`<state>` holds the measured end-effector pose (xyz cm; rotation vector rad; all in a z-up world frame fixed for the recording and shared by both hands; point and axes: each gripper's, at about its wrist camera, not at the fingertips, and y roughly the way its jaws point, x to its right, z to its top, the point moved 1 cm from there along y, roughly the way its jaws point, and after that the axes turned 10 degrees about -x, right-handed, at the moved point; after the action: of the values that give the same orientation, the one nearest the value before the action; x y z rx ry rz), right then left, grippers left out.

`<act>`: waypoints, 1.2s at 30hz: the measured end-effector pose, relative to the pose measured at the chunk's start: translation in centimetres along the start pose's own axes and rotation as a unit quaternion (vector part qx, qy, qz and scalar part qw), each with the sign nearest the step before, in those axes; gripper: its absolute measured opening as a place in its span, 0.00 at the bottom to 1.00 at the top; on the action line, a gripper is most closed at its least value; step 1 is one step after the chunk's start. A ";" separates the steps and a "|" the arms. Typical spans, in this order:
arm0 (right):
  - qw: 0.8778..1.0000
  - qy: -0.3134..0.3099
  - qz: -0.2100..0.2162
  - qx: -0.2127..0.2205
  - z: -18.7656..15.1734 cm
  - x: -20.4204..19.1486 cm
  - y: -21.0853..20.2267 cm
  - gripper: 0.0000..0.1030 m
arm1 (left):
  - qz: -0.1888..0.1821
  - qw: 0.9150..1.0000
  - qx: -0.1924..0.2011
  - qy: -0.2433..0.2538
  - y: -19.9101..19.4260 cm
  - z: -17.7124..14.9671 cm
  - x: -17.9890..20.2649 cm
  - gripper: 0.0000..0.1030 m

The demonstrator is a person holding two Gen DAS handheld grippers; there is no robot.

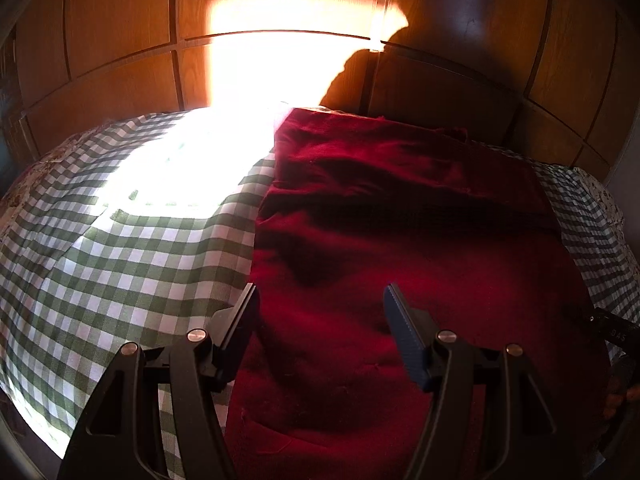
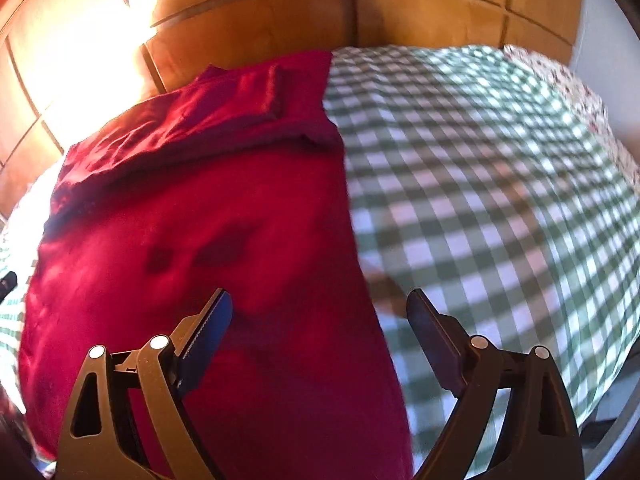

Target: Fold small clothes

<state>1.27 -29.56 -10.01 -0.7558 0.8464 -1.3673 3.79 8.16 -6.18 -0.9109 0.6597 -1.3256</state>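
A dark red garment (image 1: 400, 240) lies spread on a green-and-white checked cloth (image 1: 120, 248), its far part folded over on itself. My left gripper (image 1: 320, 292) hovers open above the garment's left edge, nothing between its fingers. In the right wrist view the same red garment (image 2: 192, 240) fills the left half. My right gripper (image 2: 320, 296) stands open over its right edge, one finger above the red fabric, the other above the checked cloth (image 2: 500, 200). Neither gripper holds anything.
Wooden panels (image 1: 120, 32) rise right behind the surface, with a bright patch of sunlight (image 1: 248, 92) on them and on the cloth. A flowered fabric edge (image 2: 580, 92) shows at the far right. The other gripper's tip (image 1: 612, 324) shows at the right edge.
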 end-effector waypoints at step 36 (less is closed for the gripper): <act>0.984 -0.015 0.177 0.003 1.7 -0.1 -4.8 0.08 | -0.254 0.963 -0.056 -0.073 -5.8 -3.6 -7.9 0.10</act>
<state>0.34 -29.88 -5.05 -0.5867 0.9044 -1.0394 -3.47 15.25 -3.80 -1.3164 0.3988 -1.6621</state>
